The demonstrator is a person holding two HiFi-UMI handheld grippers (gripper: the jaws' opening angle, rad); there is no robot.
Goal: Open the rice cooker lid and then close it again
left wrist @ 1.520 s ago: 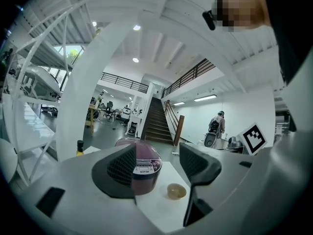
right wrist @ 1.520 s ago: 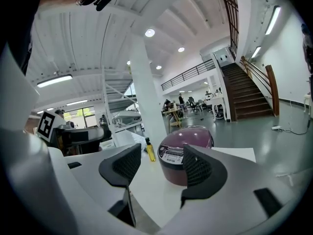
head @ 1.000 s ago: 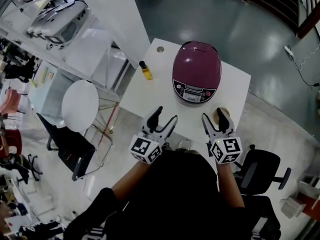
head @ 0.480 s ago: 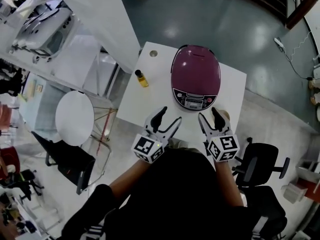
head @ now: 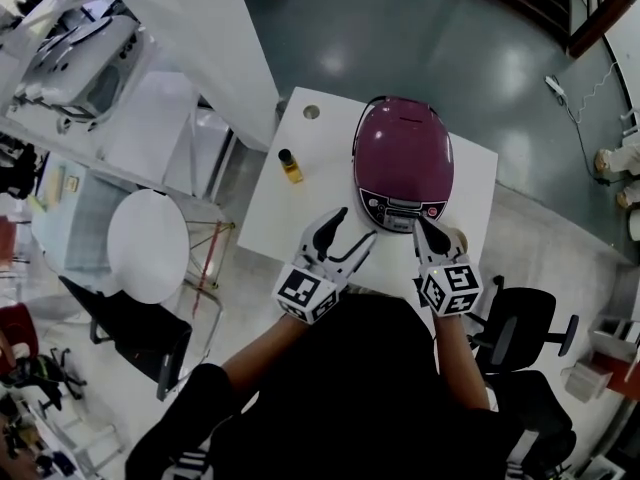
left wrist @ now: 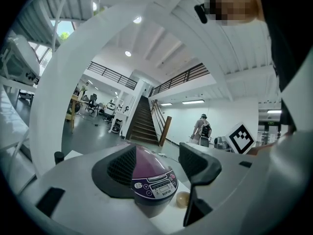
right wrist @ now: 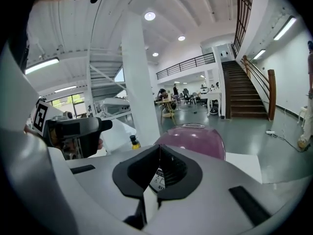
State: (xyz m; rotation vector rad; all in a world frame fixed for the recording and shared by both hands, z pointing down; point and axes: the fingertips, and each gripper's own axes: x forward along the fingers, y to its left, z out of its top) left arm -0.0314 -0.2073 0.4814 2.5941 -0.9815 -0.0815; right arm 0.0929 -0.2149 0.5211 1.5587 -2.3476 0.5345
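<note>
White bench [head: 280, 203], and at the far left of it stands a small bottle [head: 291, 166] of yellow liquid, upright and well clear of the action. It looks like a bystander, with no part in this job.

Next comes the left hand-held gripper [head: 347, 230], released, with its jaws standing wide apart. Its own view shows the cooker framed in the gap but nothing touching the pads. It hangs just short of the near left of the appliance, probably ready to steady the body if the thing shifts.

In the centre is the purple rice cooker [head: 403, 163], sitting towards the far right part of the bench with its lid [head: 405, 138] down. The control panel [head: 402, 211] faces the person. Its long axis runs from that panel straight away from them towards the back, where I judge the hinge to be, so the lid should swing up and away.

Moving right, the right hand-held gripper [head: 423, 226] is clenched. Its jaws have just been closing and now meet with nothing between them. It tilts down at the near right edge of the panel, and I cannot tell whether it touches. A closed tip makes a good poker, so my guess is it means to press a release catch. Opening has not yet begun.

Last, a small tan round thing [left wrist: 182, 199] lies on the bench just beside that gripper.
</note>
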